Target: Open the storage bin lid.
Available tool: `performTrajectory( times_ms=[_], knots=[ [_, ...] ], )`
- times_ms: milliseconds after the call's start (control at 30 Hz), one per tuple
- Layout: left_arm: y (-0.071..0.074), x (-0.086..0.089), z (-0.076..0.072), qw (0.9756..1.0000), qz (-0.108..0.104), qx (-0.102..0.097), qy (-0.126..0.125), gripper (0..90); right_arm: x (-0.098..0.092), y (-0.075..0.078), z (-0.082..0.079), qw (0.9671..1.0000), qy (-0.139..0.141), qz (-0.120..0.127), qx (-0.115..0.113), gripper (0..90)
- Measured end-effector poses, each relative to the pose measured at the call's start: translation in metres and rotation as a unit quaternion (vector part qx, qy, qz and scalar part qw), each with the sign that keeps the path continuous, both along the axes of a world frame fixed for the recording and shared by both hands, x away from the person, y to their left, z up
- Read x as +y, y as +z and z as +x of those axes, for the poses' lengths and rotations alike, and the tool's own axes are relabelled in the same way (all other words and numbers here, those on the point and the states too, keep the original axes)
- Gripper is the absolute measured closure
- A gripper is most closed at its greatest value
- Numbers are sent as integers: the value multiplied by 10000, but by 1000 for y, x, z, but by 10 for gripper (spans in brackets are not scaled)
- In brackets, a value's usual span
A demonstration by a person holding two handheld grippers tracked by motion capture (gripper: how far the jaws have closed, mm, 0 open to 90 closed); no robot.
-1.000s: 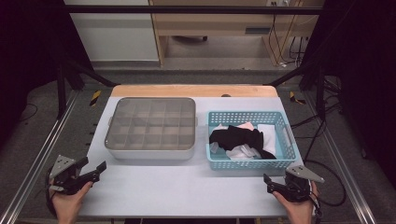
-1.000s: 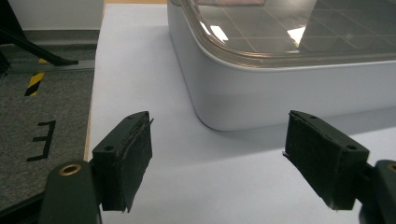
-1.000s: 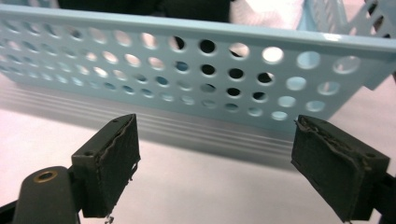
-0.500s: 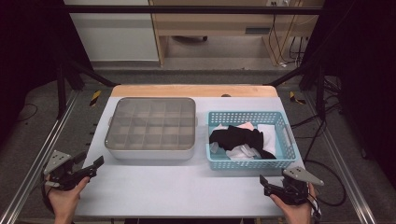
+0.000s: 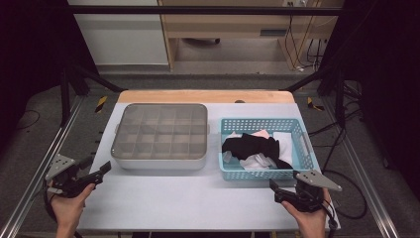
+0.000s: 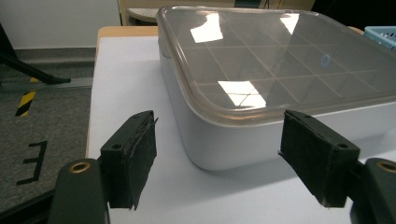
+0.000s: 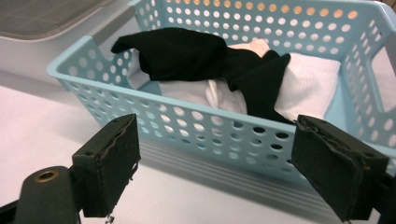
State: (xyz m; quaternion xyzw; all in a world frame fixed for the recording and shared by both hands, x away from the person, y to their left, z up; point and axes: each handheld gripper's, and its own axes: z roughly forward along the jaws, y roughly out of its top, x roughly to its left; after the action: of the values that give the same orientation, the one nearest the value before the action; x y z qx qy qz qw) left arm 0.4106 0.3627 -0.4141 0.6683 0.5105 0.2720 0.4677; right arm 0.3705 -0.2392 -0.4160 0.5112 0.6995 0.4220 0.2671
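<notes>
A white box with a clear lid [image 5: 161, 135] and a grid of compartments sits at the table's middle left; its near corner [image 6: 219, 140] faces my left gripper. My left gripper [image 5: 97, 173] is at the table's front left edge, open and empty, jaws wide apart [image 6: 231, 163]. A light blue perforated basket [image 5: 297, 171] stands right of the box and holds black socks [image 5: 252, 146] and white socks [image 7: 308, 88]. My right gripper [image 5: 278, 191] is at the front right, just before the basket's near wall [image 7: 224, 135], open and empty.
The white table top [image 5: 188, 198] stretches between the two grippers in front of the box and basket. A wooden strip [image 5: 203, 95] edges the far side. Metal frame rails [image 5: 29, 193] run along both sides, and cables [image 5: 346, 198] trail at the right.
My left gripper has drifted back and left toward the table's front left edge. My right gripper has shifted slightly toward the front. Both stay open.
</notes>
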Motion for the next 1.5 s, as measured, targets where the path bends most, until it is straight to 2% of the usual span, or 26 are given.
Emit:
performTrajectory(
  times_ms=[233,367,633,800,1233,1500],
  knots=[
    [12,-5,6,9999,22,-91,-38,258,13,10,7,9998,163,64,-58,162],
    [19,-7,11,9999,-10,-141,-55,260,27,17,15,9994,302,80,-131,162],
    [23,-10,15,9998,-36,-161,-81,263,47,24,26,9985,465,187,-225,162],
    [26,-12,20,9998,-40,-161,-89,276,53,28,32,9981,512,240,-239,162],
    [37,-27,41,9997,12,-170,-196,292,86,52,58,9960,722,400,-347,165],
    [45,-27,52,9996,48,-188,-202,301,103,63,74,9949,800,423,-444,167]
  ],
)
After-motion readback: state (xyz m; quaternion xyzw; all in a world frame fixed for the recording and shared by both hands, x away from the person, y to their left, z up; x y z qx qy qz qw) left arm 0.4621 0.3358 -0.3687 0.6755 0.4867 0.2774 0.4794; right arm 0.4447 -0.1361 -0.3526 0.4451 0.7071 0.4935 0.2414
